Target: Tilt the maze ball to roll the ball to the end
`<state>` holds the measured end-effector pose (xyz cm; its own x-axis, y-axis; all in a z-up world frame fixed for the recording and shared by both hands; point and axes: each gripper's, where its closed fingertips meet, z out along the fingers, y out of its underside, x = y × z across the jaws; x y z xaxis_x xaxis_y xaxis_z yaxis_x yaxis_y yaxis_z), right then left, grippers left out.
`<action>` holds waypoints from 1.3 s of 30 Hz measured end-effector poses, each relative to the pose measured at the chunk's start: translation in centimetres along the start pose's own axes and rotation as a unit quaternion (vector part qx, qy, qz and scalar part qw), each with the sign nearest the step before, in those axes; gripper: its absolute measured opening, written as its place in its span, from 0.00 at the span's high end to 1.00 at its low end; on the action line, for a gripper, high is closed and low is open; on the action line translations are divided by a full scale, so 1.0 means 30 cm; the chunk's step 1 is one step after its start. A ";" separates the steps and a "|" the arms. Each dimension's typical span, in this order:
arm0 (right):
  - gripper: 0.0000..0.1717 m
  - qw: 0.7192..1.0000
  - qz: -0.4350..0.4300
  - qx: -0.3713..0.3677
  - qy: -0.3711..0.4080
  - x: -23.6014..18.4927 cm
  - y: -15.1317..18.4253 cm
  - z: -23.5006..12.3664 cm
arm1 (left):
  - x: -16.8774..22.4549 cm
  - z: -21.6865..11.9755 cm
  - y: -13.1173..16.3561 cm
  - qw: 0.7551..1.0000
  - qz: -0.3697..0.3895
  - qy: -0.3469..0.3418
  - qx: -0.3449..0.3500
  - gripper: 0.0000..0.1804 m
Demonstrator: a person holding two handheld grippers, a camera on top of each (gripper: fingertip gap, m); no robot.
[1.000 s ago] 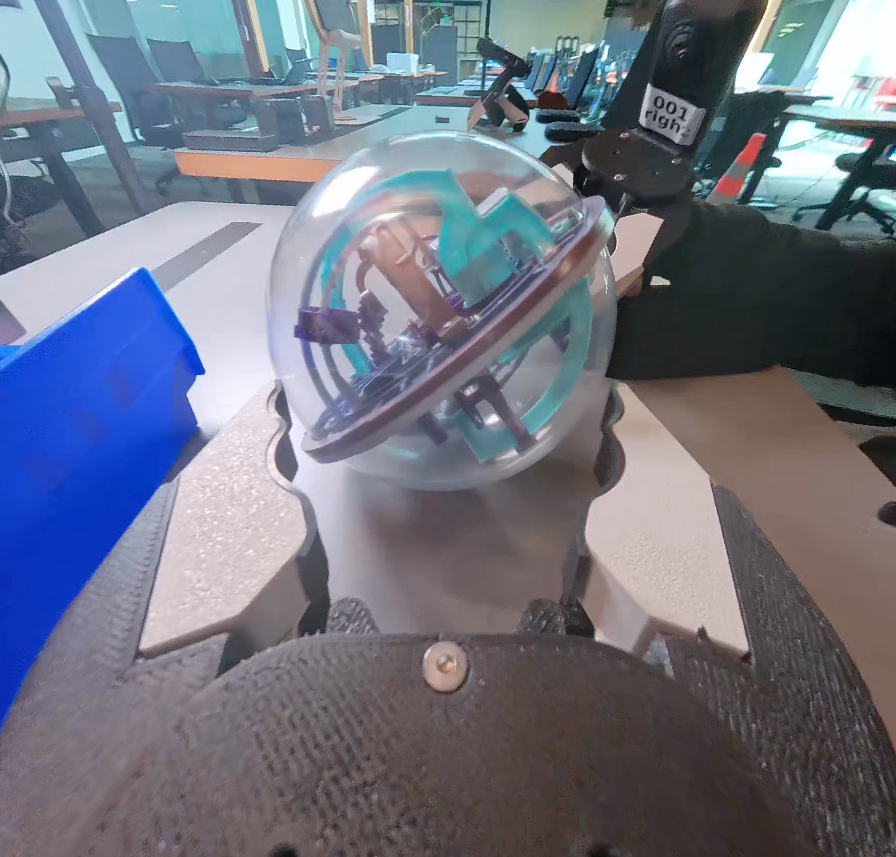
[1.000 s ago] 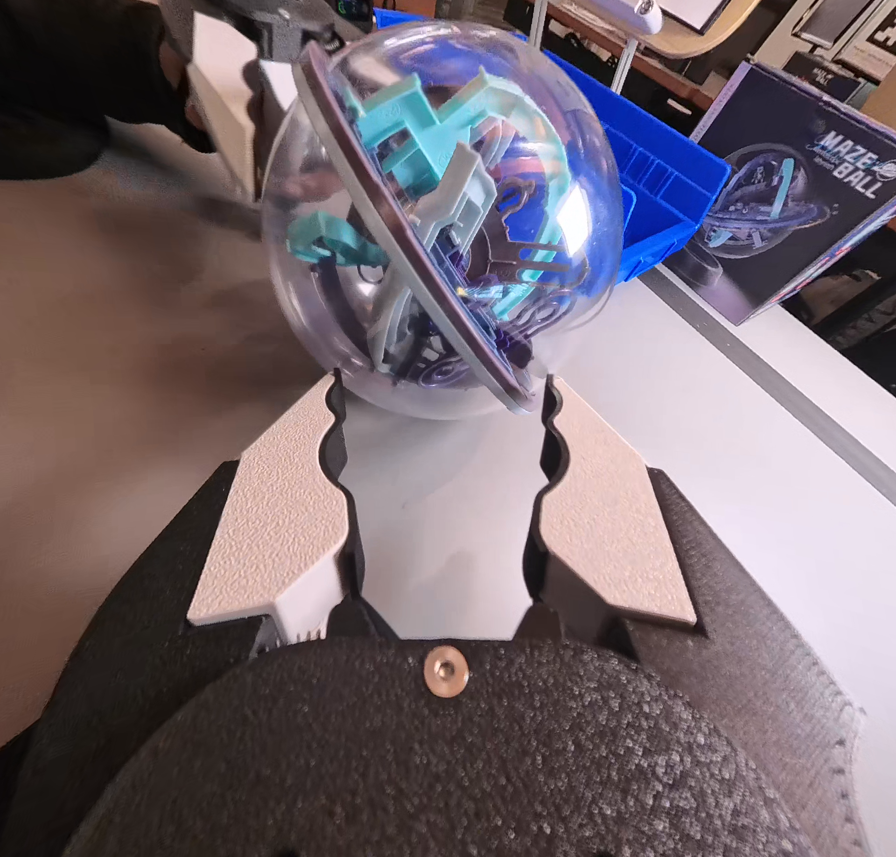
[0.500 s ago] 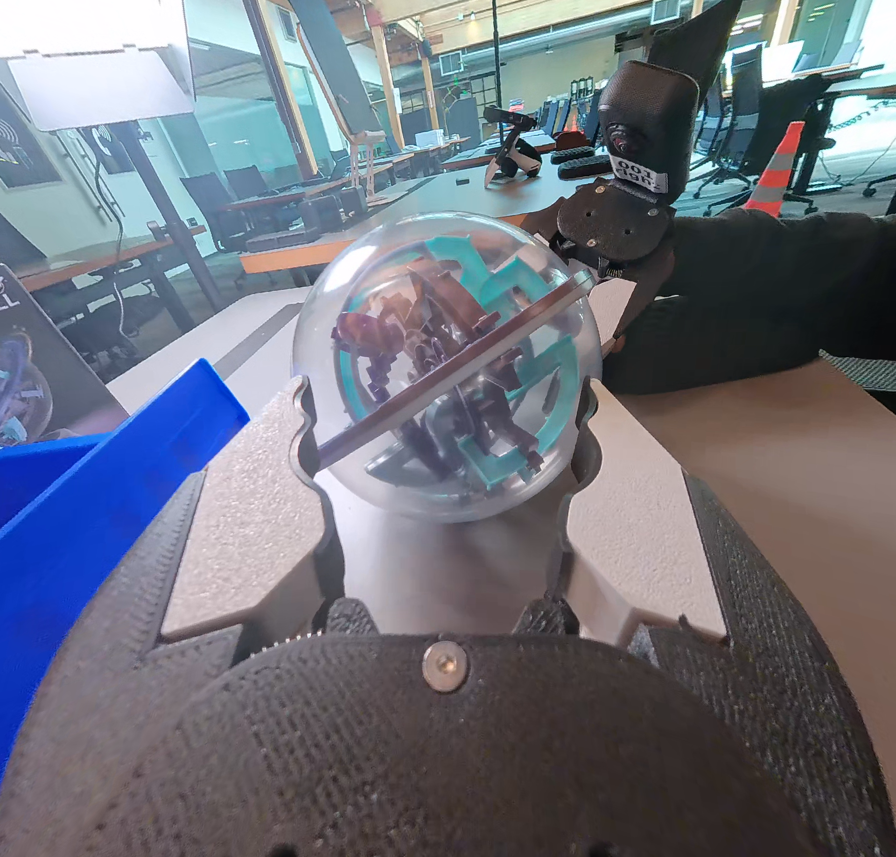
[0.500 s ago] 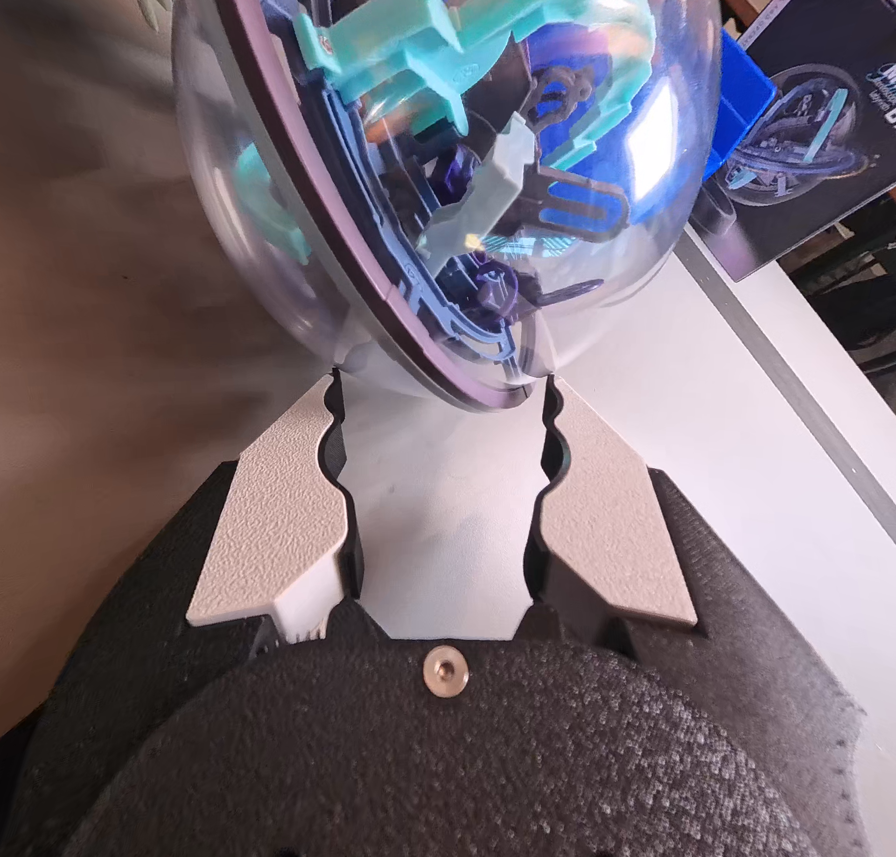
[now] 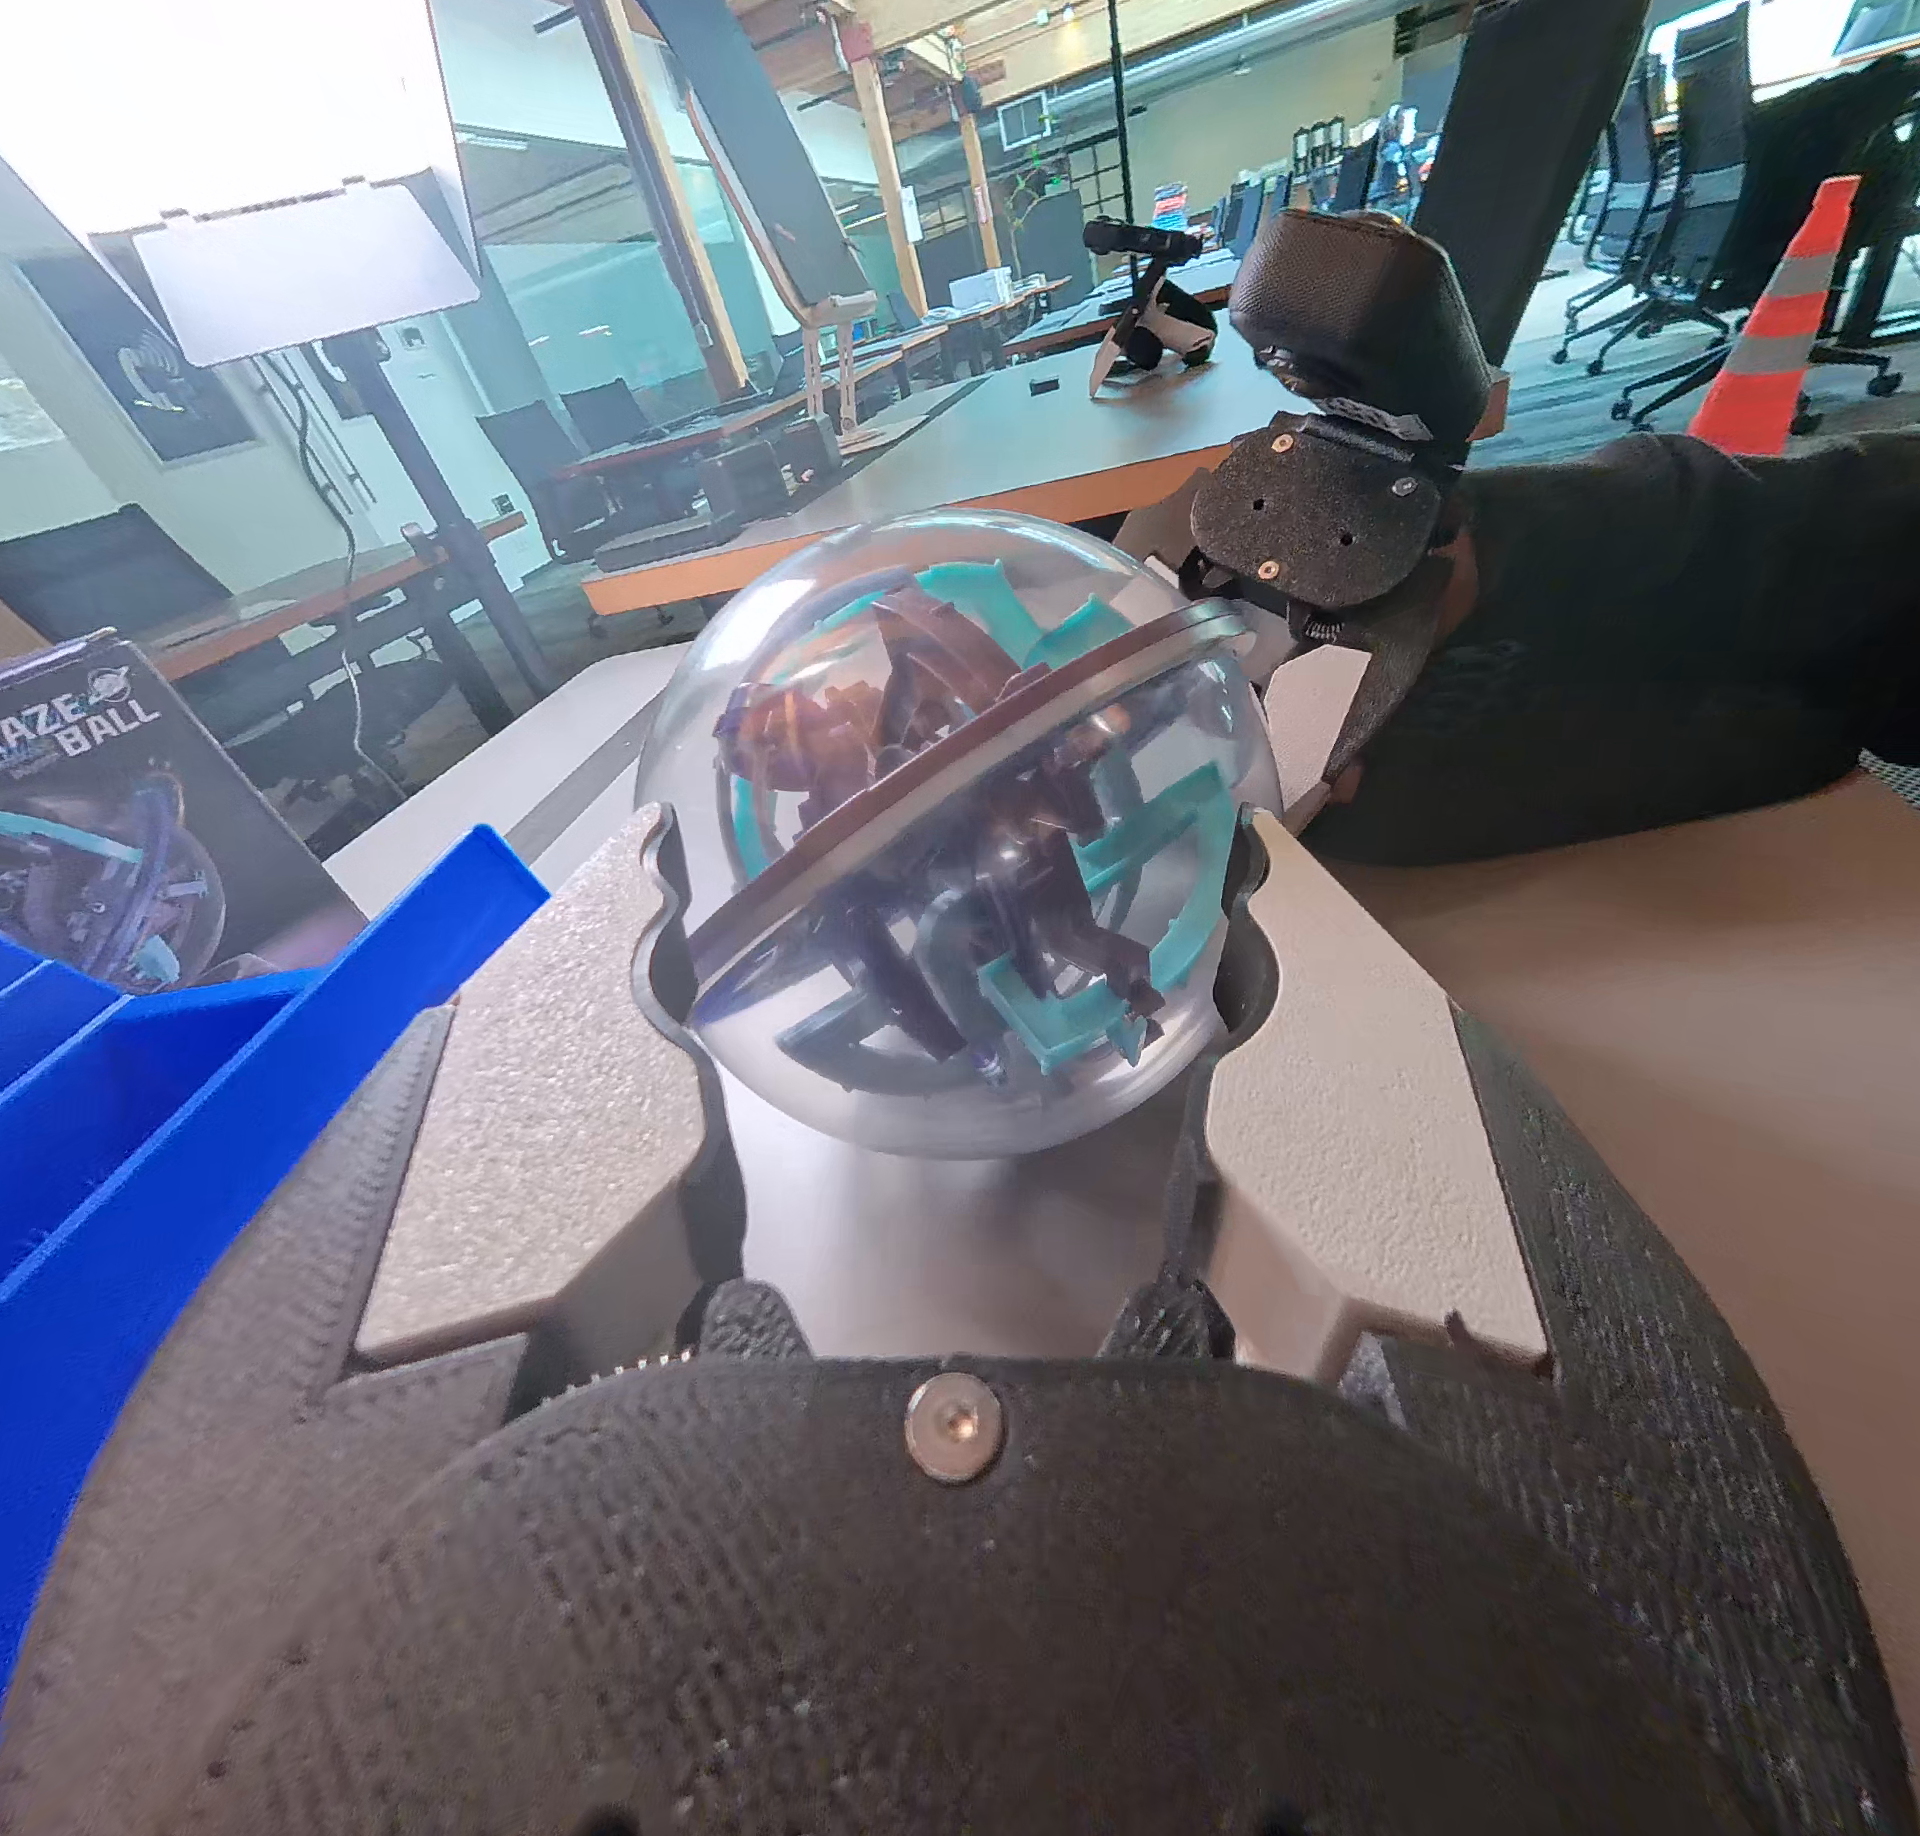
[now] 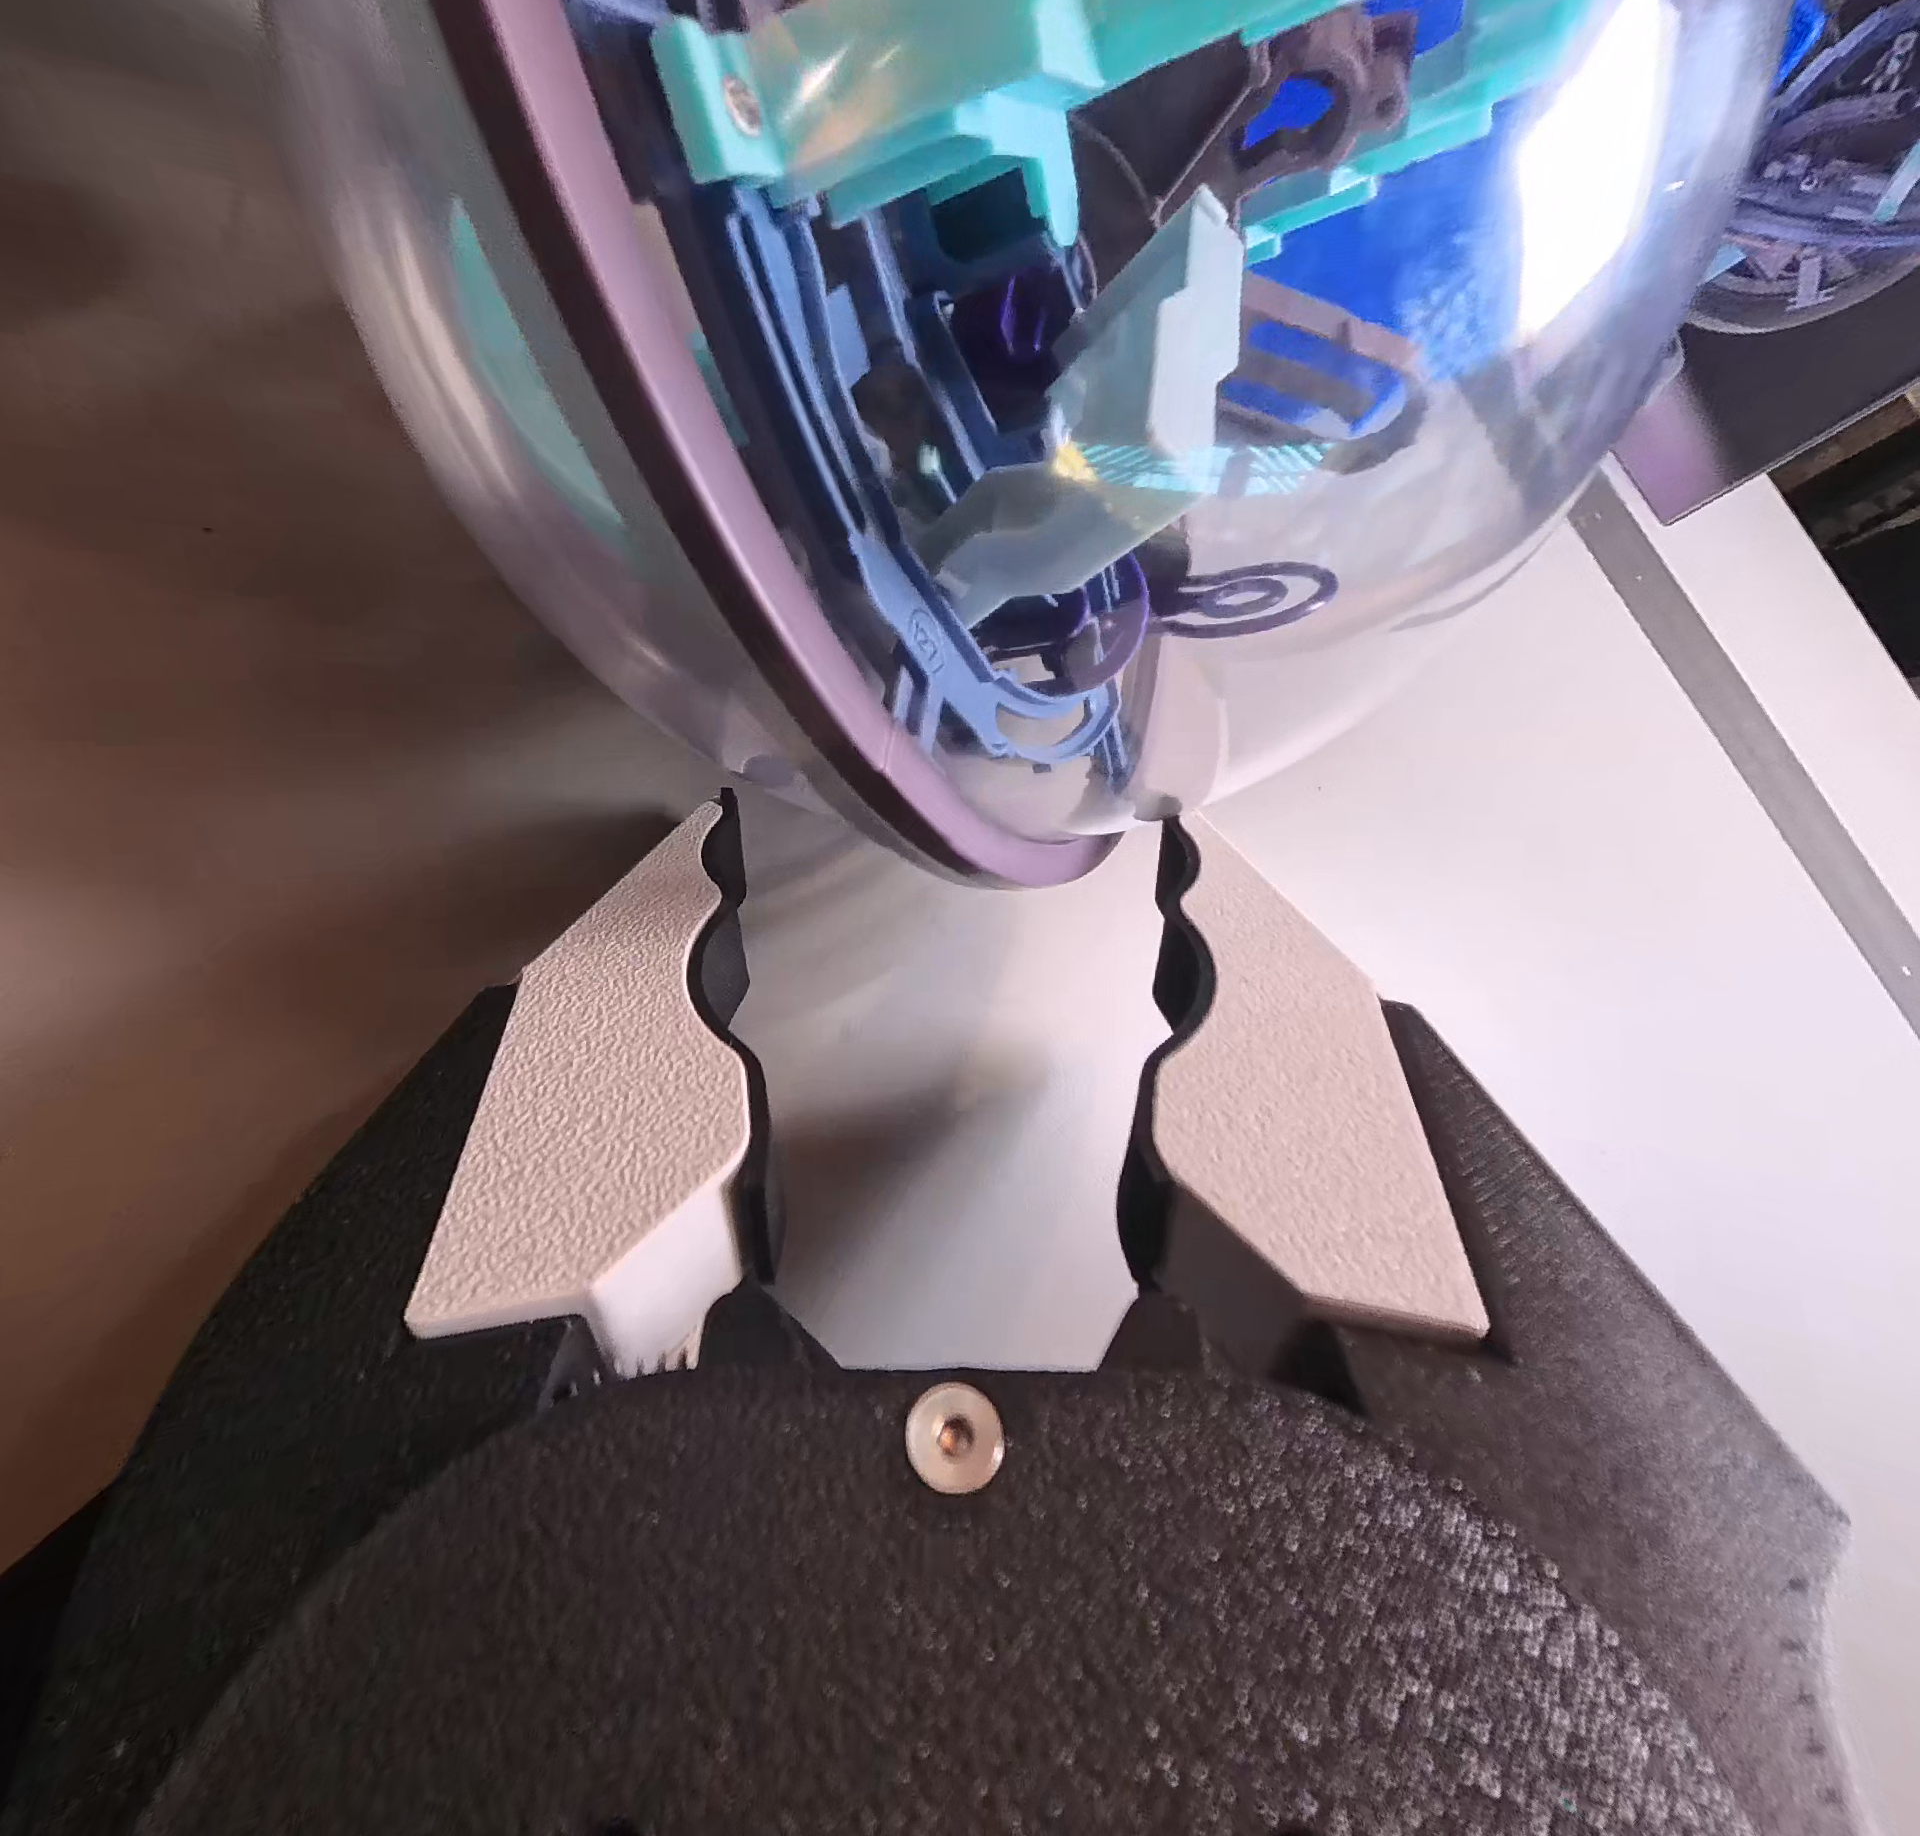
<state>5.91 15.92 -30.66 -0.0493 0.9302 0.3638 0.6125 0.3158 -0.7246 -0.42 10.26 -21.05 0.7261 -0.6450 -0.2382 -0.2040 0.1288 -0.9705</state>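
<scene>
**Smooth sphere, two shallow grips: the slip risk**

The main hazard, as I judge it, is the maze ball [image 5: 961, 830] escaping. Its clear shell is smooth and round, and the left tongs [image 5: 956, 913] clasp it only at the fingertips, low on its sides; a sharp tilt could let it squirm forward out of them and roll across the bench [image 5: 1621, 965] toward the blue bin [image 5: 208, 1090]. The right tongs [image 6: 945, 830] give little backup: their tips sit just at the sphere's lower curve beside the purple equator ring [image 6: 644, 498], so a twist from one side may pry the ball off the other. Tilting too fast could also throw the small inner ball off its track; I cannot make that ball out among the teal and purple ramps.

The sphere sits between the tips of the left tongs, both pads against its shell, with the ring slanting up toward the right tongs on the far side. The right tongs stand moderately apart, the sphere resting just ahead of and above their tips; whether they press on it I cannot tell.
</scene>
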 end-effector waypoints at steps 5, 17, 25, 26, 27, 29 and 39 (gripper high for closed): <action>0.53 0.999 0.025 0.034 0.023 0.041 -0.011 -0.077 | -0.021 0.012 -0.005 1.000 0.003 -0.021 -0.007 0.47; 0.73 0.984 0.000 0.146 0.098 0.037 -0.197 -0.248 | -0.037 0.008 0.012 0.999 0.005 -0.030 -0.014 0.46; 0.74 0.984 0.034 0.174 -0.015 0.083 -0.196 -0.170 | -0.084 -0.010 0.047 0.999 -0.029 -0.040 -0.020 0.46; 0.78 0.982 0.036 0.183 -0.021 0.093 -0.202 -0.164 | -0.091 -0.010 0.052 0.998 -0.035 -0.040 -0.020 0.45; 0.81 0.981 0.036 0.191 -0.023 0.104 -0.213 -0.161 | -0.100 -0.011 0.057 0.998 -0.043 -0.041 -0.022 0.45; 0.90 0.979 0.027 0.199 -0.031 0.115 -0.236 -0.158 | -0.115 -0.015 0.071 0.997 -0.061 -0.039 -0.022 0.43; 0.96 0.984 -0.040 0.161 -0.060 0.136 -0.389 -0.100 | -0.179 -0.046 0.154 0.984 -0.168 -0.030 -0.048 0.37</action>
<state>0.92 15.48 -18.98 -0.1916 0.9088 0.3706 0.3220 0.4149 -0.8510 -6.18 13.27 -24.20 0.8002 -0.5928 0.0910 -0.0052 -0.1585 -0.9873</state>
